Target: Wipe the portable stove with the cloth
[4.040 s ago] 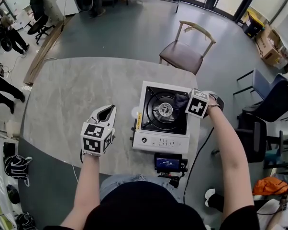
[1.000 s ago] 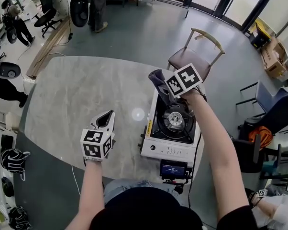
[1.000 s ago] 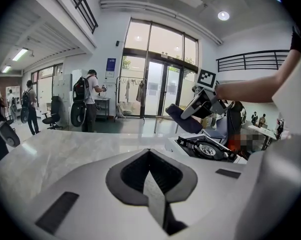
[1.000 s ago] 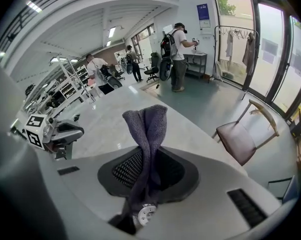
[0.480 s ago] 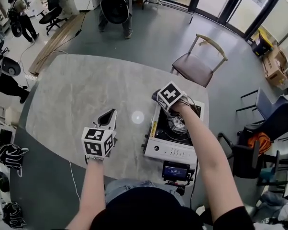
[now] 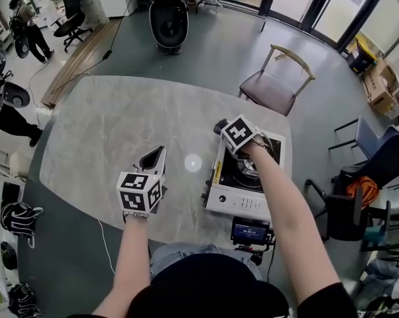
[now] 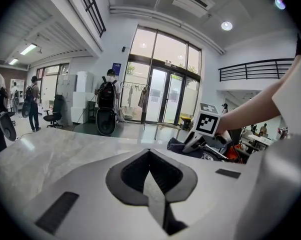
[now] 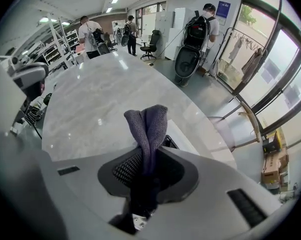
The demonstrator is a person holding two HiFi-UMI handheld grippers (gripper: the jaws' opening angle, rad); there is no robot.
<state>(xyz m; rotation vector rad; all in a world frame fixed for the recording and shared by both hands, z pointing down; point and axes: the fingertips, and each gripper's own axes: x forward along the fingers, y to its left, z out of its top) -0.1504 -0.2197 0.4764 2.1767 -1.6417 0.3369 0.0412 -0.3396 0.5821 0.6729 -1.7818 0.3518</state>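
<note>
Head view: the portable stove sits on the worktop at the person's 1 o'clock. The right gripper hangs over the stove's 11 o'clock corner with the cloth leading, probably placed to work that rim. The left gripper waits at the stove's 9 o'clock, clear of the wiping path.

Left gripper view: its jaws are pressed together with nothing between them; it looks idle, pointing across the worktop toward the cloth.

Right gripper view: the jaws pinch the folded cloth low down, so a loose wad stands out ahead as the wiping pad. The stove's edge shows just beyond it.
</note>
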